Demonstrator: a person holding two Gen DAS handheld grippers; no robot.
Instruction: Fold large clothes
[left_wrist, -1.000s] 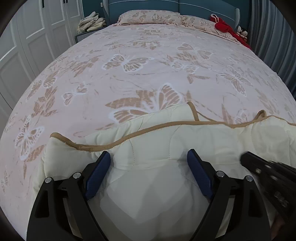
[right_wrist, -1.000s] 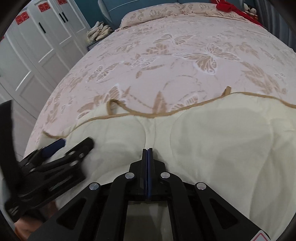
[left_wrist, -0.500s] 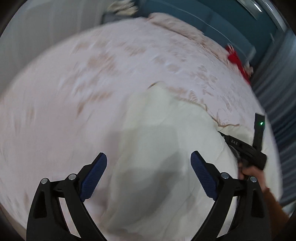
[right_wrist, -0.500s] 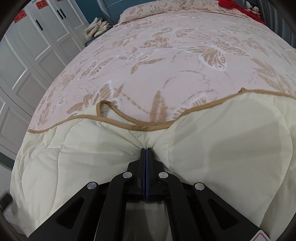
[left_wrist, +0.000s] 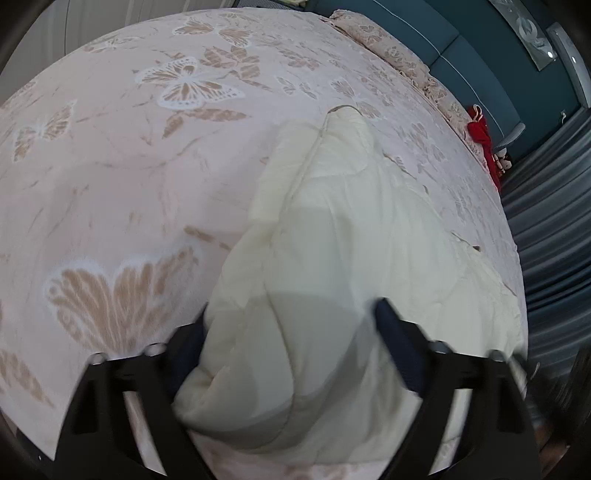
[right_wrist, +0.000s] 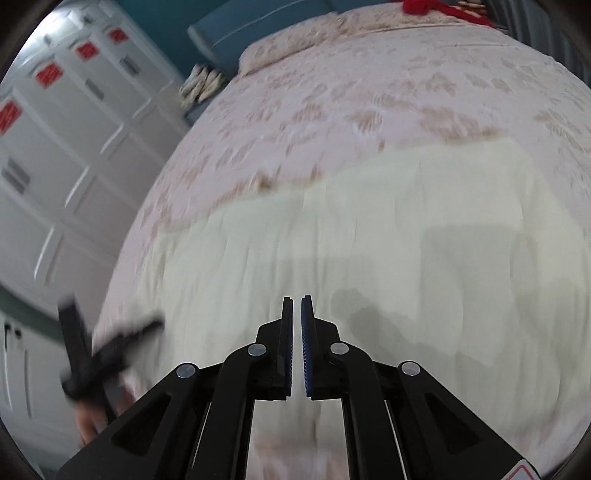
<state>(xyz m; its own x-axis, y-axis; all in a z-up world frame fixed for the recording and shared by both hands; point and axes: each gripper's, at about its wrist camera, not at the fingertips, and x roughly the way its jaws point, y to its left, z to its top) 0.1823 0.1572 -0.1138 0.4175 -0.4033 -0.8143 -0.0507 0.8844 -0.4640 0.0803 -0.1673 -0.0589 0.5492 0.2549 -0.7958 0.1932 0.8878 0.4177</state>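
Observation:
A cream quilted blanket (left_wrist: 332, 258) with tan trim lies folded on the bed; it also shows in the right wrist view (right_wrist: 388, 240). My left gripper (left_wrist: 288, 328) is open, its blue-padded fingers astride the blanket's near left end. My right gripper (right_wrist: 297, 314) hovers above the blanket's middle with its jaws a narrow slit apart and nothing between them. The left gripper also shows, blurred, in the right wrist view (right_wrist: 103, 354) at the lower left.
The bed cover (left_wrist: 147, 147) is pink with butterfly prints. White wardrobe doors (right_wrist: 55, 147) stand to the left. A red item (left_wrist: 480, 140) lies near the pillows by the teal headboard (left_wrist: 480, 74). Grey curtains (left_wrist: 554, 221) hang at the right.
My right gripper let go of the blanket fold, lifted and cracked open. My left gripper swung to the blanket's left end, now looking along its length.

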